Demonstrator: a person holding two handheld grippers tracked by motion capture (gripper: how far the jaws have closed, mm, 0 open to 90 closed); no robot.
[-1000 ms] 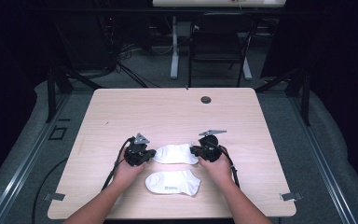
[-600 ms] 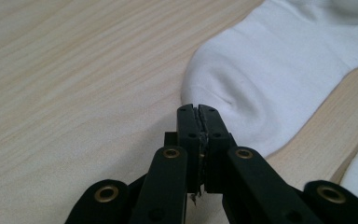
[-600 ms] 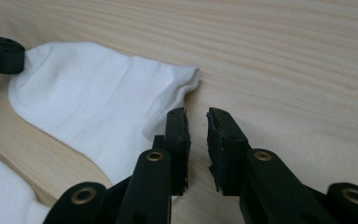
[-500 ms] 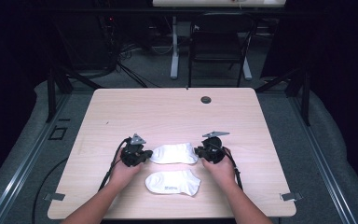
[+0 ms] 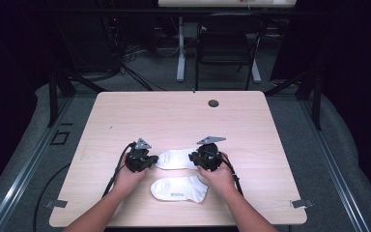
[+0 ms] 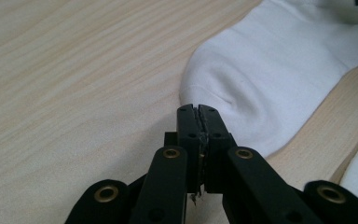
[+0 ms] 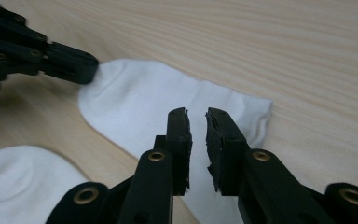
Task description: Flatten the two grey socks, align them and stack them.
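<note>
The right gripper (image 5: 199,157) has shifted slightly along the far white sock (image 5: 176,159) on the desk (image 5: 174,116), its jaws closing slightly yet gripping nothing. The left gripper (image 5: 149,159) stays clamped on the toe; the cuff pinch remains undone.

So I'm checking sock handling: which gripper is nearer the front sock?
Right. The right gripper sits just behind the front sock, its hand beside that sock's end. The left gripper is off to its left, at the back sock's toe.
</note>
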